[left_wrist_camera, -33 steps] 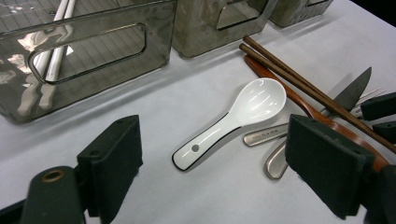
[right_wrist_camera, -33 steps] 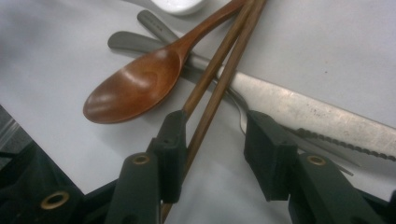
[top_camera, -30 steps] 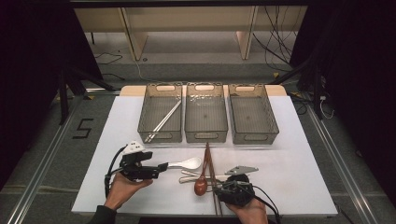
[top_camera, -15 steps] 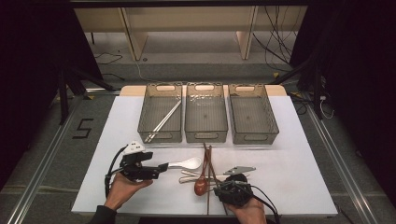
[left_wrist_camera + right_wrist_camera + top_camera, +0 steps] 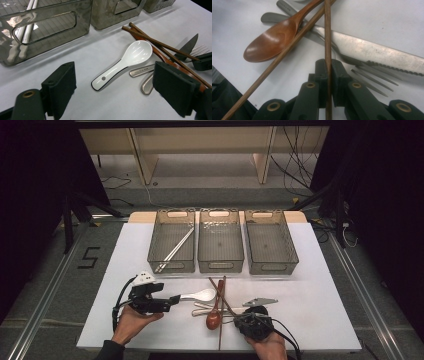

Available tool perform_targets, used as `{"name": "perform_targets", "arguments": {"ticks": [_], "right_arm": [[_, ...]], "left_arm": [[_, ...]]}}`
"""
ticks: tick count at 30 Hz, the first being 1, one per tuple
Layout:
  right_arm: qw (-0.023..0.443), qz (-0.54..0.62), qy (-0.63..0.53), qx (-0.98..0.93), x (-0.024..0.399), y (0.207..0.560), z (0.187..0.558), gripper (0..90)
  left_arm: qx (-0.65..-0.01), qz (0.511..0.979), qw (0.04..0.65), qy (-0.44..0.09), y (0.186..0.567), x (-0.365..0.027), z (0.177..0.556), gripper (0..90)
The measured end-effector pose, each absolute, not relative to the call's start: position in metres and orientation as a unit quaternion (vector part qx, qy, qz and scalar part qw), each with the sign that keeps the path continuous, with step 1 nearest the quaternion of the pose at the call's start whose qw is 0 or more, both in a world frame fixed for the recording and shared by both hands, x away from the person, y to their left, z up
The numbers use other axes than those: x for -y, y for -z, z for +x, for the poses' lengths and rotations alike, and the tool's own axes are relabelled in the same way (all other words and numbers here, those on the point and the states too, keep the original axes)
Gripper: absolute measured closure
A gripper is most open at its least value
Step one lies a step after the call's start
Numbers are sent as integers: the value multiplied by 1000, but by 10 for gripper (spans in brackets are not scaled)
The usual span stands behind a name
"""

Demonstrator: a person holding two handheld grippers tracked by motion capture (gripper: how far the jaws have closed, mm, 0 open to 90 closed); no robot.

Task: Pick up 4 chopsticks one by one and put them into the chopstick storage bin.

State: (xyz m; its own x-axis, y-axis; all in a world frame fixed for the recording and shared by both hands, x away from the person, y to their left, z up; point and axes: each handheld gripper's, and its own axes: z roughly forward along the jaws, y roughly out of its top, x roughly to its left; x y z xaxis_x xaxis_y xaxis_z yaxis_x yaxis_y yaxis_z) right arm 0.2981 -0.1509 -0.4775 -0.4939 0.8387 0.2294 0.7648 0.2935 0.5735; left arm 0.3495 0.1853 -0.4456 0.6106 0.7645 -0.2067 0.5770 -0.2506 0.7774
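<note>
A pile of cutlery lies on the white table near its front edge. My right gripper [image 5: 327, 67] has just been closing and is now shut on a brown wooden chopstick [image 5: 327, 37] that runs straight out between its pads. A second wooden chopstick [image 5: 287, 52] crosses it, beside a wooden spoon [image 5: 269, 45], a knife [image 5: 372, 53] and a fork [image 5: 374, 77]. In the high view the right gripper [image 5: 241, 319] sits at the pile's front right. My left gripper [image 5: 117, 86] stands open, pads apart on either side of a white ceramic spoon [image 5: 130, 60], not touching it.
Three clear grey bins stand in a row at the back: the left bin [image 5: 170, 268] holds white chopsticks [image 5: 175, 250], the middle bin [image 5: 220, 268] and right bin [image 5: 272, 270] hold nothing. Bare white table [image 5: 320, 310] lies to the right.
The right gripper's jaws have closed onto the wooden chopstick. Both hands have stayed where they were, and the left gripper is unchanged.
</note>
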Motion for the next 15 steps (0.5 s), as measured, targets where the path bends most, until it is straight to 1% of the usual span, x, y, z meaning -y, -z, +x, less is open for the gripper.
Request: {"name": "perform_targets", "arguments": {"ticks": [7, 15], "right_arm": [[70, 490, -338, -800, 156, 470, 296, 858], [90, 444, -347, -821, 155, 459, 293, 858]], "left_arm": [[-429, 782, 438, -109, 445, -186, 349, 185], [-424, 784, 439, -111, 441, -185, 349, 185]]}}
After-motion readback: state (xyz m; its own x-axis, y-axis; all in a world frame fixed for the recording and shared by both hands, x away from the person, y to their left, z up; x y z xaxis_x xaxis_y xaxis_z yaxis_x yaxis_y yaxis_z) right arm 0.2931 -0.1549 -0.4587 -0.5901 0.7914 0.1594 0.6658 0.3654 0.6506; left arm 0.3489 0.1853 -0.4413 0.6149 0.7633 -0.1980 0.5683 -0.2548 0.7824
